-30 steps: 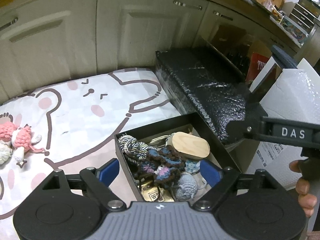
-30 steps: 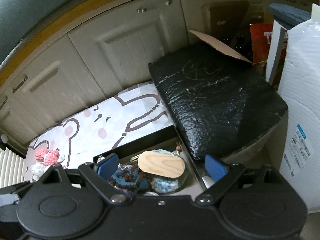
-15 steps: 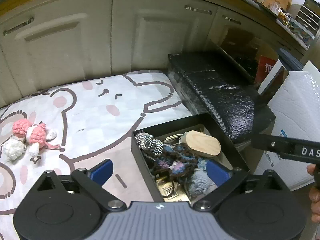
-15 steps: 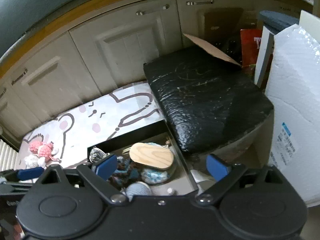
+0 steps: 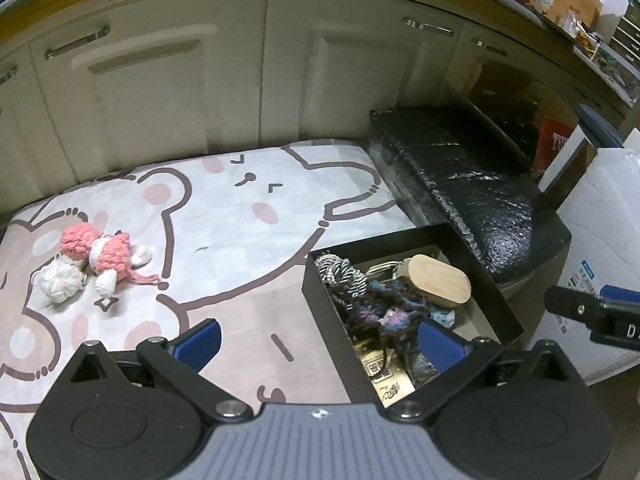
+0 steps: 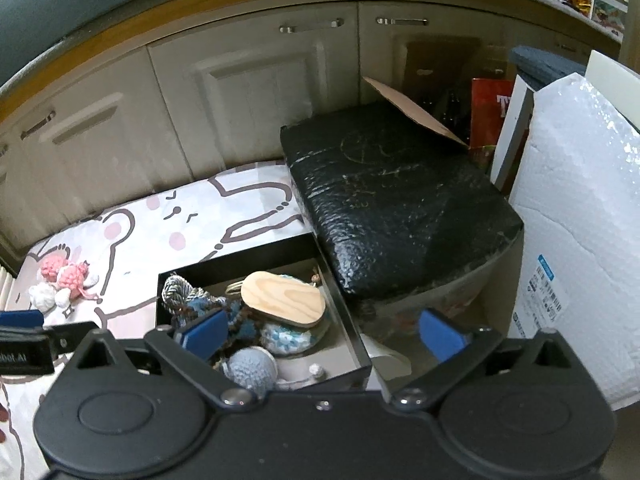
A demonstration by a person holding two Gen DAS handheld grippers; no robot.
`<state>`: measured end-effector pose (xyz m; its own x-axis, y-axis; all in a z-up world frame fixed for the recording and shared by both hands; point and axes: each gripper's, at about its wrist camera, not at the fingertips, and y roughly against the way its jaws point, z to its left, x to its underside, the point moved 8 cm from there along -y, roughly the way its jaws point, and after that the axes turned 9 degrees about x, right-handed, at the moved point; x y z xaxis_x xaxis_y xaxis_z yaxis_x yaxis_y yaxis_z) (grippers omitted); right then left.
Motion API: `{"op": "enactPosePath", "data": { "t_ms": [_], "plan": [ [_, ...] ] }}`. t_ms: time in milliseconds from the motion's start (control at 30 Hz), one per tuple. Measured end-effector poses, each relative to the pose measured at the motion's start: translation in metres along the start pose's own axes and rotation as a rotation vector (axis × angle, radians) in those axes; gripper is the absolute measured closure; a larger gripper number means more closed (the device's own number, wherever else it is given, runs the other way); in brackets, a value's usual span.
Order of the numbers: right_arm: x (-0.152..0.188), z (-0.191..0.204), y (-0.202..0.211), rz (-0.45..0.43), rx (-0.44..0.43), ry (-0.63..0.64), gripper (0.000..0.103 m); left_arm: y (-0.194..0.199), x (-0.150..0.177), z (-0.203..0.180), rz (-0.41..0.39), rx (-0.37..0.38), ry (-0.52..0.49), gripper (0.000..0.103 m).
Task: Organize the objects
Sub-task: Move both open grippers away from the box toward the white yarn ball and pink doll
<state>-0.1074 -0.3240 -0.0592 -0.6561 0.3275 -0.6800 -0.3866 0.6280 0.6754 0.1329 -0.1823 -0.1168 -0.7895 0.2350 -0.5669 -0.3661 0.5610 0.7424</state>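
Note:
A black open box (image 5: 320,296) (image 6: 344,320) sits at the right edge of a cartoon-print mat (image 5: 224,216) (image 6: 152,232). It holds a wooden oval piece (image 5: 438,278) (image 6: 284,298), a striped rope knot (image 5: 340,272), dark crochet items (image 5: 384,308) and a grey-blue yarn ball (image 6: 252,366). A pink crochet toy (image 5: 108,250) (image 6: 66,274) and a white yarn ball (image 5: 60,282) (image 6: 40,294) lie on the mat's left side. My left gripper (image 5: 318,338) is open and empty above the box's left wall. My right gripper (image 6: 324,332) is open and empty above the box's right side.
A black foam-wrapped block (image 5: 460,184) (image 6: 396,208) lies right of the box. White bubble-wrap packaging (image 6: 580,220) stands at the far right. Cream cabinet doors (image 5: 240,80) run along the back. The right gripper's body (image 5: 592,312) shows in the left view.
Both grippers have pulled back and up from the box. The left view has swung left, so the pink toy and white ball are nearer the middle. Both grippers stay open.

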Motion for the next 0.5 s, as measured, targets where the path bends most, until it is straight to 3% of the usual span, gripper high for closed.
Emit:
{"op": "enactPosePath", "data": {
  "t_ms": [500],
  "plan": [
    [0.0063, 0.0040, 0.0001, 0.014, 0.032, 0.042, 0.000, 0.0064, 0.0075, 0.0074, -0.004, -0.002, 0.016, 0.000]
  ]
}}
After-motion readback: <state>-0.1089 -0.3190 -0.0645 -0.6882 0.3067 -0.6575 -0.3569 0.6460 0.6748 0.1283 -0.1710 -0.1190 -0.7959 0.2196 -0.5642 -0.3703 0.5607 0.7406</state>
